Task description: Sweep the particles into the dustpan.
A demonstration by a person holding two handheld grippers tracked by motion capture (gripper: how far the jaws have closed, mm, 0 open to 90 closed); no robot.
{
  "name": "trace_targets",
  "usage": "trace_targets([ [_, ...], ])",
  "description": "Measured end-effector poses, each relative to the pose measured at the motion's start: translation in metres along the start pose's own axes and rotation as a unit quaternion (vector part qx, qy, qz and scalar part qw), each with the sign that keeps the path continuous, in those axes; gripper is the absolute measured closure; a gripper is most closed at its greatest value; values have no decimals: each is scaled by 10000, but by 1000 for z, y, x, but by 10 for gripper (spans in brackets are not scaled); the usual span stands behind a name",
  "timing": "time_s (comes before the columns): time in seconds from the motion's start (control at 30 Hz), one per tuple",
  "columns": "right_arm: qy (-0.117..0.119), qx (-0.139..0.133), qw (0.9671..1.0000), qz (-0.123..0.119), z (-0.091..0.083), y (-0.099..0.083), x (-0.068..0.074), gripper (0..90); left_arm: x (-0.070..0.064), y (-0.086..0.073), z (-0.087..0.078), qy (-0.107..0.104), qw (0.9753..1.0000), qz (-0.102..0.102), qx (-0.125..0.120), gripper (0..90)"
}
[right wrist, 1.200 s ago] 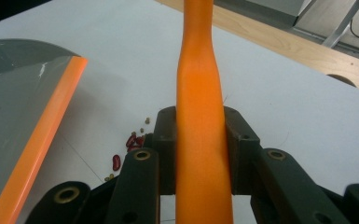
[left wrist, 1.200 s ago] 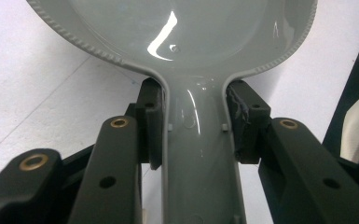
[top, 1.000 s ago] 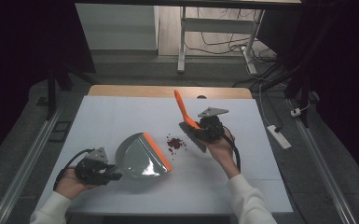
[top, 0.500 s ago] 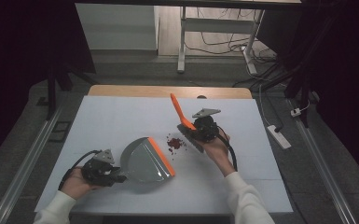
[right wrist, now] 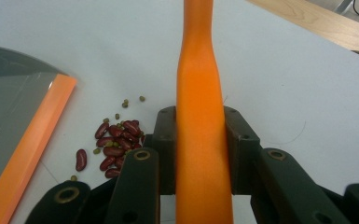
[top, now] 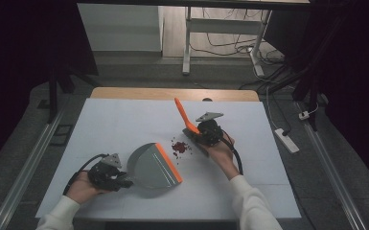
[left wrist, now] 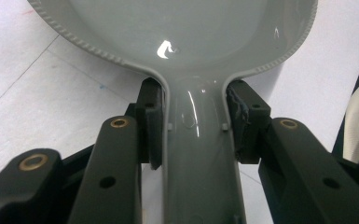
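1. Now mid-sweep: small pile of red kidney beans and green grains (top: 179, 147) just beside the orange lip of the grey plastic dustpan (top: 152, 166).
2. Left gripper (top: 109, 173) clamped on dustpan handle; right gripper (top: 206, 132) clenched on the orange-handled brush (top: 184, 115), just beyond the pile.
3. Next, probably: drag bristles through pile toward the lip, pan held flat.

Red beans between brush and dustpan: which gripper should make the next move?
Right, probably. The right gripper is shut on the orange brush handle, its head just beside the pile of red beans. The left gripper holds the grey dustpan, orange lip facing the beans; it only needs to hold steady.
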State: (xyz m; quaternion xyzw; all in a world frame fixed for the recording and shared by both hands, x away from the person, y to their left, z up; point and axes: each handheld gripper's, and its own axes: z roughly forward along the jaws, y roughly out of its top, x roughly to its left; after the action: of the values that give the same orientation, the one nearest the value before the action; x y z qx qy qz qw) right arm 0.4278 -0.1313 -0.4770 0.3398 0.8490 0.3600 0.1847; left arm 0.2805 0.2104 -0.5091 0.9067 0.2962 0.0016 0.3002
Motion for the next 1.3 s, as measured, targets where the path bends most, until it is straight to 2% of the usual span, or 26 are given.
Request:
trace_targets([
  [0.13, -23, -27, 10000, -13, 2, -1, -1, 701, 0, 1, 1, -26, 10000, 1, 5, 618],
  [0.43, 103, 4, 9998, -145, 6, 0, 3, 701, 1, 1, 3, -49, 10000, -18, 9, 618],
  [0.5, 172, 9, 9997, -161, 7, 0, 6, 701, 1, 1, 3, -47, 10000, -21, 13, 618],
  [0.7, 294, 14, 9987, -417, 8, 0, 17, 701, 2, 1, 4, -73, 10000, -62, -13, 618],
  [0.83, 480, -9, 9981, -379, 8, 1, 22, 701, 2, 1, 5, -88, 9999, -67, -19, 618],
  [1.3, 730, 45, 9958, -544, 6, 0, 44, 701, 2, 2, 6, -100, 9999, -85, -27, 618],
])
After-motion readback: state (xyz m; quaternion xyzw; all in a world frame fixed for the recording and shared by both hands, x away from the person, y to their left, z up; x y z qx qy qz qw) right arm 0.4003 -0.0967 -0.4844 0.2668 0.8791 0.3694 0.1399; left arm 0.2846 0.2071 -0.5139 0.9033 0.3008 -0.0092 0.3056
